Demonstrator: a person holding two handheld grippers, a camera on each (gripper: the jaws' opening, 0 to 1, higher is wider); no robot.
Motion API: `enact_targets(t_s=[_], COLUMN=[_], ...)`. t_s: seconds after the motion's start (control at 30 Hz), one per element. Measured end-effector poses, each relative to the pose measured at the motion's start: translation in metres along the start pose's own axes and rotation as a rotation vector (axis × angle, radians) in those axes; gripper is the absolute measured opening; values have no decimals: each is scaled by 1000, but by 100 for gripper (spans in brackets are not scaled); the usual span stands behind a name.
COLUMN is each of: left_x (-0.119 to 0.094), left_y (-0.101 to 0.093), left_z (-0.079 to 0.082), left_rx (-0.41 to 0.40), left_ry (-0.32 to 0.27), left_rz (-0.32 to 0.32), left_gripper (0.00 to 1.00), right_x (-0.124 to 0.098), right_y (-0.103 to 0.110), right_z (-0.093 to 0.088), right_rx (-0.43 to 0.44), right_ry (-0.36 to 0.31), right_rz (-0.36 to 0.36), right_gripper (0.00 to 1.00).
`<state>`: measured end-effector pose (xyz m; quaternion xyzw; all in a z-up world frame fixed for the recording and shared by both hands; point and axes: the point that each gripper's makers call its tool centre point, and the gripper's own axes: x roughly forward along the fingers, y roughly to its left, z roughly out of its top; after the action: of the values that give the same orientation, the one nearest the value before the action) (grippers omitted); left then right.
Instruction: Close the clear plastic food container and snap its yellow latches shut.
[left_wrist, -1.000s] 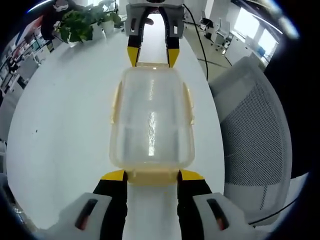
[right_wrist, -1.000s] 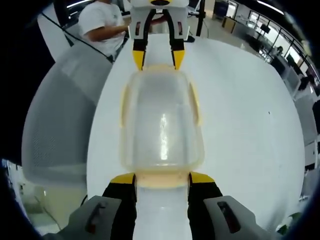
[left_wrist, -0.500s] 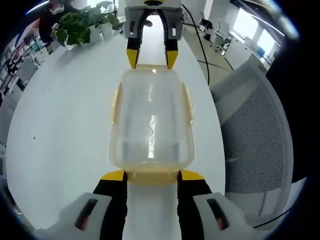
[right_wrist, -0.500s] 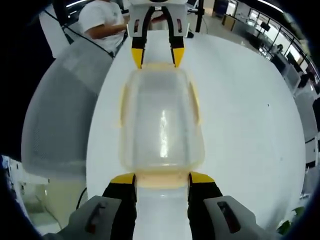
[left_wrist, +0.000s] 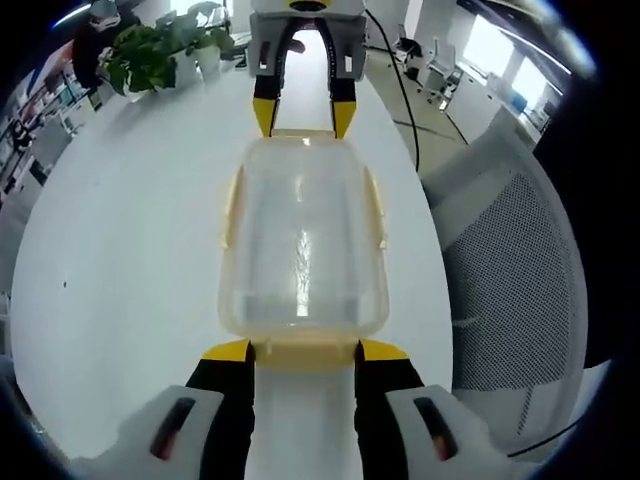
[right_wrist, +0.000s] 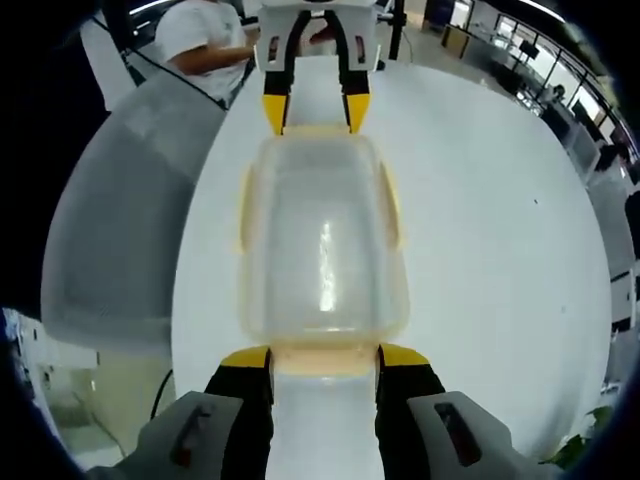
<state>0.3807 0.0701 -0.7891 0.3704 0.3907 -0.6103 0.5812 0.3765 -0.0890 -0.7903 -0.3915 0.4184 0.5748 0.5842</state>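
Closed clear container (left_wrist: 303, 245) lay near the white worktop (left_wrist: 120, 230) edge; left hand-held gripper (left_wrist: 303, 352) and right hand-held gripper (right_wrist: 323, 358), both spread wide, flanked opposite end latches without gripping.

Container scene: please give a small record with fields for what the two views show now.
container: clear box, lid on, lying on the white table
latches: yellow, one at each end, one along each long side
left gripper: open, fingers astride the near end latch
right gripper: open, fingers astride the opposite end latch
nearby: mesh chair, plant
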Motion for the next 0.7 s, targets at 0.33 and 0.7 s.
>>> enact_targets(t_s=[0.33, 0.7], left_x=[4, 10], left_y=[-2, -2], left_z=[7, 13], left_rx=[0, -5], left_ry=[-4, -9], left_rz=[-1, -8], left_gripper=[38, 38], right_x=[-1, -2], right_y=[0, 1], right_z=[-9, -17], right_rx=[2, 7], right_ry=[19, 25], right_rz=[-4, -2], right_gripper=[38, 38])
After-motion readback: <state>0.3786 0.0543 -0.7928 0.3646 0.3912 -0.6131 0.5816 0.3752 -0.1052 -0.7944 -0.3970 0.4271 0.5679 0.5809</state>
